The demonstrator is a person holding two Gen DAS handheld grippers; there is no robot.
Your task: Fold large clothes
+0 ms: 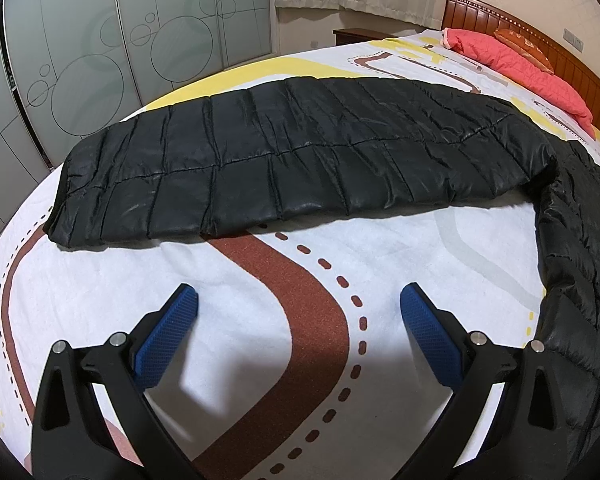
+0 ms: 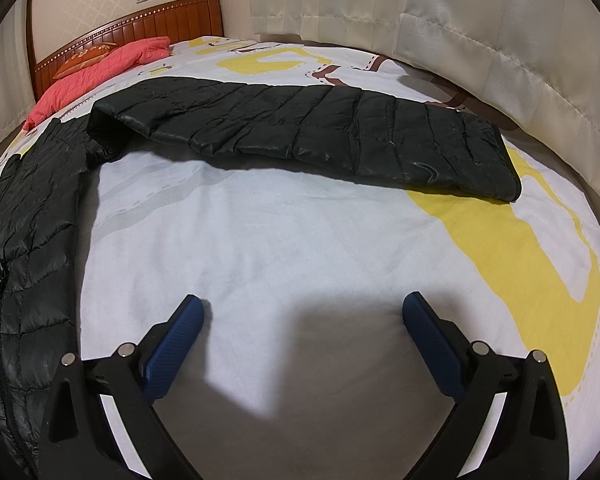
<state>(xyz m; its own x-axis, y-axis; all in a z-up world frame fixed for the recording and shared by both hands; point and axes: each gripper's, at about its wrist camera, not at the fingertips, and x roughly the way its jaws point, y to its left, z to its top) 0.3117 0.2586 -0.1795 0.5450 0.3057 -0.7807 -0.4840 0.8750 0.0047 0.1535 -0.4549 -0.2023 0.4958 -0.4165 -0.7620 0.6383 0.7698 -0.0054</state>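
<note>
Bedroom folding at a risky pause: seen from the left wrist, the left gripper (image 1: 299,308) hangs with jaws spread wide and empty over the bedsheet (image 1: 100,280), short of a black puffer jacket (image 1: 292,156) whose sleeve lies stretched across the bed, where a bite on only the slick top layer could let the shell slide free mid-fold. From the right wrist, the right gripper (image 2: 302,318) is likewise spread and empty above bare sheet, the other sleeve (image 2: 320,132) beyond it and the zipped body (image 2: 24,216) at left; uneven lifts by the two could bunch the padding into a crooked fold.
</note>
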